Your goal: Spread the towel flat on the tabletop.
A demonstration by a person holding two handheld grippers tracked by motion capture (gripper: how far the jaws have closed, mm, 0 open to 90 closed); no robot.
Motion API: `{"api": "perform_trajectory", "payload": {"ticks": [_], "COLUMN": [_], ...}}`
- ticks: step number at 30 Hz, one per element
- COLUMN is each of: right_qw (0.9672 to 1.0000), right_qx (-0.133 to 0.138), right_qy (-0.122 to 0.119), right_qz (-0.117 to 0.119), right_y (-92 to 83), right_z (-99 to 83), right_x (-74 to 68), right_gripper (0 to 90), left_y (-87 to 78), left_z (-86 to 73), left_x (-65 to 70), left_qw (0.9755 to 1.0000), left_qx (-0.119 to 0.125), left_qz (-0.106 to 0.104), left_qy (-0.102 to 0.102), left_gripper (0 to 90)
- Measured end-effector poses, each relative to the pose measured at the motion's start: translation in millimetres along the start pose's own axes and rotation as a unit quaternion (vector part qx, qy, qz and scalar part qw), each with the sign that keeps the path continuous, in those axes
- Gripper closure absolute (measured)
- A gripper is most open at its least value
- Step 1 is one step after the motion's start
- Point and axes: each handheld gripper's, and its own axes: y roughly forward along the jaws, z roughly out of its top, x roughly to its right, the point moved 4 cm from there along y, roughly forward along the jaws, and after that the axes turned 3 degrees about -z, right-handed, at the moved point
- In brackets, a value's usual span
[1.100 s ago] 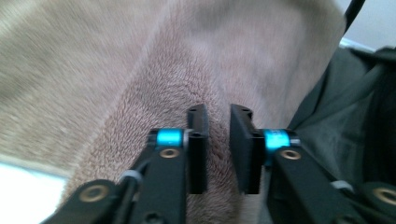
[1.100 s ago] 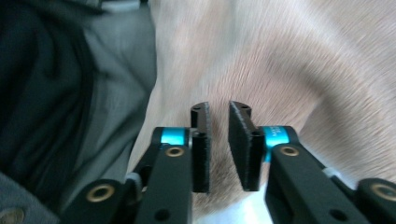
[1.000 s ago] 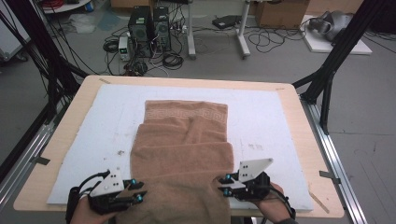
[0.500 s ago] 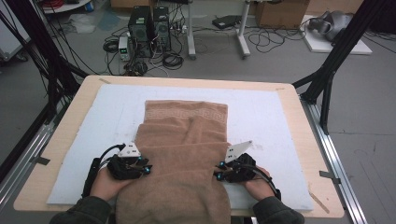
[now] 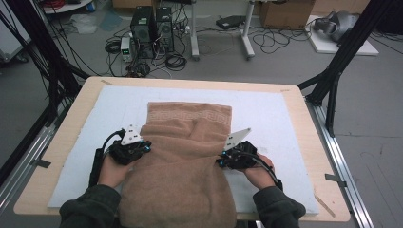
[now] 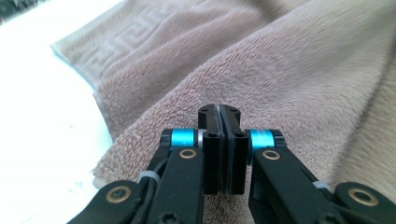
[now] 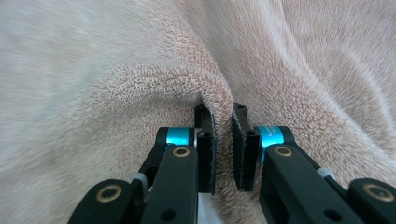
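Left hand-held gripper (image 5: 142,148) pinched shut w/ nothing between, right hand-held gripper (image 5: 227,159) just closed on towel (image 5: 183,166) fold

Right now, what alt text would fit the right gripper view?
The right claw pinches a raised fold of the tan towel between its two black jaws. Fluffy towel folds spread behind it.

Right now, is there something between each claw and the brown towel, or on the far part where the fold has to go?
Nothing visible. The left claw is shut at the towel edge, the right claw pinches a fold. The towel's far patterned band lies bare on the white mat.
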Motion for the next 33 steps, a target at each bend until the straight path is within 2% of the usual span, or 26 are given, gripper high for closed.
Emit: {"api": "perform_trajectory", "payload": {"ticks": [1,2,5,6,9,10,11,12,13,14,17,18,19,20,21,22,23,24,25,26,27,28,29,30,32,33], "right_qw": [1.0,0.9999,0.9996,0.9996,0.9992,0.9987,0.9987,0.9979,0.9972,0.9966,0.9964,0.9971,0.9971,0.9986,0.9986,0.9991,0.9991,0.9994,0.9994,0.9992,0.9992,0.9994,0.9994,0.9995,0.9992,0.9992], "right_qx": [0.0,-0.01,-0.007,0.005,0.019,0.033,0.033,0.05,0.061,0.069,0.074,0.07,0.07,0.048,0.048,0.041,0.041,0.035,0.035,0.037,0.037,0.033,0.033,0.025,0.028,0.028], "right_qy": [0.0,0.012,0.027,0.029,0.033,0.034,0.034,0.024,0.02,0.018,0.013,0.009,0.009,0.003,0.003,0.009,0.009,0.009,0.009,0.006,0.006,0.0,0.0,-0.008,-0.015,-0.015], "right_qz": [0.0,-0.001,0.007,0.003,-0.008,-0.02,-0.02,-0.035,-0.04,-0.041,-0.041,-0.028,-0.028,-0.021,-0.021,-0.011,-0.011,0.001,0.001,0.013,0.013,0.015,0.015,0.019,0.022,0.022], "right_y": [0.0,13.3,18.6,13.7,4.3,-8.0,-8.0,-20.6,-26.2,-31.1,-37.0,-36.0,-36.0,-26.6,-26.6,-15.0,-15.0,-4.0,-4.0,3.8,3.8,10.1,10.1,16.1,14.9,14.9], "right_z": [0.0,-3.9,-5.7,-4.9,-4.3,-4.8,-4.8,-6.3,-7.6,-9.5,-14.9,-21.2,-21.2,-26.9,-26.9,-29.8,-29.8,-29.2,-29.2,-25.2,-25.2,-20.5,-20.5,-18.8,-19.3,-19.3], "right_x": [0.0,4.5,8.6,10.3,8.8,5.2,5.2,-1.6,-5.4,-10.1,-18.4,-26.5,-26.5,-31.1,-31.1,-32.5,-32.5,-33.5,-33.5,-35.4,-35.4,-38.0,-38.0,-41.4,-43.7,-43.7], "right_gripper": [82.5,82.2,80.4,74.8,69.6,67.4,67.4,67.3,67.6,68.1,70.8,73.6,73.6,73.7,73.7,73.4,73.4,70.8,70.8,66.2,66.2,65.1,65.1,71.8,81.8,81.8], "left_y": [0.0,11.9,15.3,9.8,0.0,-11.7,-11.7,-23.7,-23.7,-31.1,-34.4,-33.6,-33.6,-28.8,-28.8,-23.4,-23.4,-22.1,-22.4,-24.3,-24.3,-24.5,-24.5,-24.8,-25.6,-26.4], "left_z": [0.0,-5.7,-8.0,-7.1,-6.4,-7.0,-7.0,-9.5,-9.5,-15.7,-24.1,-32.3,-32.3,-39.5,-39.5,-45.1,-45.1,-46.7,-47.0,-46.6,-46.6,-47.6,-47.6,-48.7,-49.1,-49.3], "left_x": [0.0,-2.9,-3.2,-3.2,-2.8,-0.7,-0.7,1.8,1.8,4.9,8.5,11.5,11.5,14.6,14.6,19.4,19.4,22.5,25.2,29.6,29.6,32.8,32.8,35.6,38.0,40.9], "left_qw": [1.0,0.9997,0.9997,0.9998,1.0,0.9999,0.9999,0.9997,0.9997,0.9996,0.9996,0.9995,0.9995,0.9991,0.9991,0.9979,0.9979,0.9974,0.9967,0.9936,0.9936,0.9897,0.9897,0.9886,0.9877,0.9889], "left_qx": [0.0,-0.025,-0.023,-0.018,-0.004,0.011,0.011,0.026,0.026,0.025,0.022,0.014,0.014,0.002,0.002,-0.009,-0.009,-0.011,-0.007,-0.003,-0.003,-0.009,-0.009,-0.009,-0.009,-0.008], "left_qz": [0.0,-0.001,-0.003,0.003,0.001,0.003,0.003,0.001,0.001,-0.003,-0.01,-0.024,-0.024,-0.04,-0.04,-0.062,-0.062,-0.068,-0.077,-0.111,-0.111,-0.142,-0.142,-0.149,-0.155,-0.145], "left_qy": [0.0,0.0,-0.006,-0.006,-0.003,0.001,0.001,0.004,0.004,0.009,0.015,0.015,0.015,0.017,0.017,0.018,0.018,0.022,0.025,0.022,0.022,0.017,0.017,0.018,0.022,0.031], "left_gripper": [87.6,87.4,86.5,80.5,74.2,72.3,71.5,71.2,71.2,71.2,73.0,74.4,75.7,76.3,76.4,76.3,76.3,76.2,76.2,74.7,72.9,71.4,71.6,72.9,85.9,85.9]}}
